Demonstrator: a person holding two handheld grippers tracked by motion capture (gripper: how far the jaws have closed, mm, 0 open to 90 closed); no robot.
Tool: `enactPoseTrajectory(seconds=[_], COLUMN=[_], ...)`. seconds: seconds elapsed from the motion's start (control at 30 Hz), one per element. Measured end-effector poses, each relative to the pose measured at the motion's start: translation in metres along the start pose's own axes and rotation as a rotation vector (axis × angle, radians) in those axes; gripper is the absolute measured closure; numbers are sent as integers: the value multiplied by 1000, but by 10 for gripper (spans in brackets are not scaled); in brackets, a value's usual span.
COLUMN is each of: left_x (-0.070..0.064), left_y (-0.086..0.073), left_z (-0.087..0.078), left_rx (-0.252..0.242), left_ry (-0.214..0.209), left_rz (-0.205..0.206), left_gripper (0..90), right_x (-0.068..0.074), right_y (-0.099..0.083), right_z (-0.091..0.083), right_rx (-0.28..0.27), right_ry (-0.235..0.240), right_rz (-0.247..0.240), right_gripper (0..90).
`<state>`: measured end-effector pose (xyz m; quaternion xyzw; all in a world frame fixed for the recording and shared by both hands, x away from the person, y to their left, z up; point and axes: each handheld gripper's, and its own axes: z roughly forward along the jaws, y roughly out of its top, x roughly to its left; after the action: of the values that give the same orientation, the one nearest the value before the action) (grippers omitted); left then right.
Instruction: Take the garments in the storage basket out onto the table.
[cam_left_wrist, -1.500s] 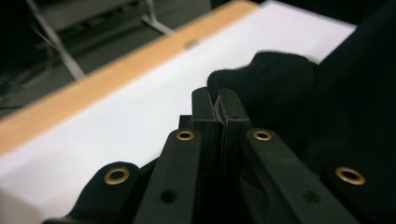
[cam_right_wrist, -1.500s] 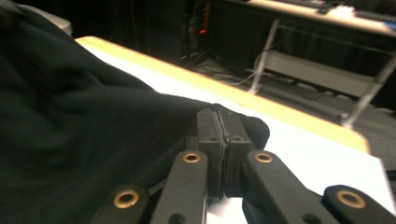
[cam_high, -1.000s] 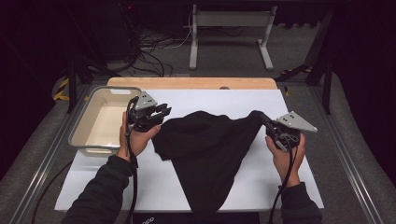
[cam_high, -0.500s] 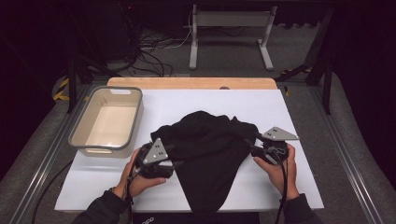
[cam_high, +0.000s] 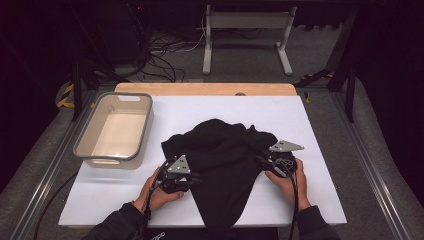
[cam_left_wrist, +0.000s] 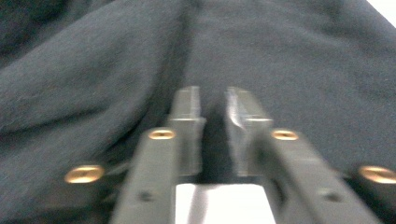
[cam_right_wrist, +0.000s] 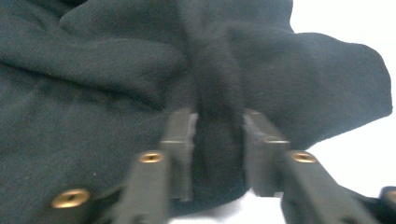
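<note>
Both grippers pinch the black cloth heaped mid-table beside the tub: left gripper nearly closed on a thin fold, right gripper clamped around a thicker ridge, probably to fold it.

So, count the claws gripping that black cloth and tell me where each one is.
2. The left claw pinches the black cloth at its near left edge; the right claw clamps a thick fold at its right edge.
</note>
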<state>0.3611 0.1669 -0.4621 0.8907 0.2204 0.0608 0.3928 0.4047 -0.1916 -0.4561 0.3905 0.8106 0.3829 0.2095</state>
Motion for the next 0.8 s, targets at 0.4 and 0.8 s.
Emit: enactPoseTrajectory(seconds=[0.4,0.8], left_x=[-22,-60], left_y=[1,-10], left_z=[-31,-62], left_rx=[9,-58], left_ry=[-24,30], left_rz=[95,161], left_gripper=[900,900], right_x=[15,55], right_y=[10,-7], right_z=[-48,-101], right_rx=[-103,-141], right_ry=[4,75], right_rz=[-42,-99], right_gripper=[865,865])
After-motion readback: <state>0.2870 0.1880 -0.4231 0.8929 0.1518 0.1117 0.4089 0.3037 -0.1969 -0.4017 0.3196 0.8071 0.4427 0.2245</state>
